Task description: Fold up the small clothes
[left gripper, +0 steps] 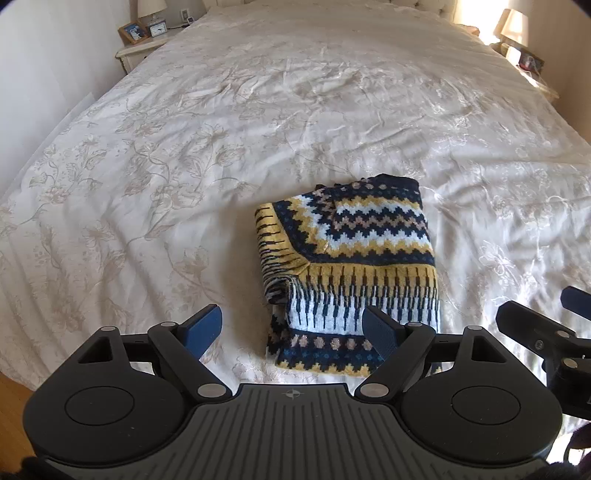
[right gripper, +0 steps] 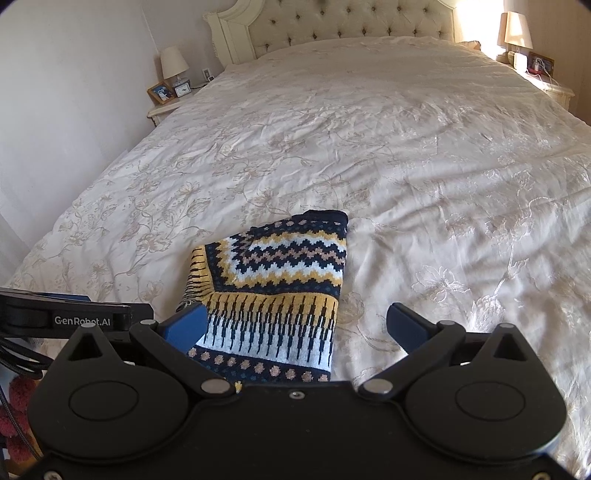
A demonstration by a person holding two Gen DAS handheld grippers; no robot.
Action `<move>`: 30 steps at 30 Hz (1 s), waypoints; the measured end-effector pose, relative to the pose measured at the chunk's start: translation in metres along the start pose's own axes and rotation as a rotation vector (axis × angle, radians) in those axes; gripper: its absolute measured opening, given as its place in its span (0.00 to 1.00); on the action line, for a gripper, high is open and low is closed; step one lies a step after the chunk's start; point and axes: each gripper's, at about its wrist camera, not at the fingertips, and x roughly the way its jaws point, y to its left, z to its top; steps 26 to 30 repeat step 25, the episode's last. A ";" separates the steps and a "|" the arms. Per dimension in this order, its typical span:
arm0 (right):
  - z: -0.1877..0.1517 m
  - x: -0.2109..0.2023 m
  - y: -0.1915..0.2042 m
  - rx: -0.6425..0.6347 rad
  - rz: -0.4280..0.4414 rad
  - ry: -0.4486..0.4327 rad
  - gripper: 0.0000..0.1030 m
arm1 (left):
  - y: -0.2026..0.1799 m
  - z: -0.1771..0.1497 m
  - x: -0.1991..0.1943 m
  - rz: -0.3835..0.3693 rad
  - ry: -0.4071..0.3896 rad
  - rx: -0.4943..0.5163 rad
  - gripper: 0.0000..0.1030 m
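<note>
A small knitted garment, patterned in navy, yellow, white and tan zigzags, lies folded into a compact rectangle on the bed near its foot. My left gripper hovers open just above its near left corner, blue pads spread wide and touching nothing. In the right wrist view the same garment lies under my right gripper, which is open too; its left pad is over the garment's near edge and its right pad over bare bedspread. The right gripper's fingers show at the left view's right edge.
The cream floral bedspread stretches far ahead to a tufted headboard. Nightstands with lamps flank it: one at left, one at right. The left gripper's body sits at the right view's left edge. Wood floor shows lower left.
</note>
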 end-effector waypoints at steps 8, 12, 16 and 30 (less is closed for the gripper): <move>0.002 0.006 -0.002 0.013 -0.010 0.008 1.00 | -0.003 0.004 0.006 -0.011 0.014 0.015 0.81; 0.004 0.009 -0.002 0.019 -0.014 0.011 1.00 | -0.004 0.007 0.009 -0.020 0.016 0.018 0.81; 0.005 0.014 -0.003 0.025 -0.016 0.018 1.00 | -0.005 0.010 0.012 -0.024 0.014 0.024 0.81; 0.010 0.024 -0.005 0.035 -0.021 0.034 1.00 | -0.007 0.016 0.022 -0.028 0.029 0.044 0.76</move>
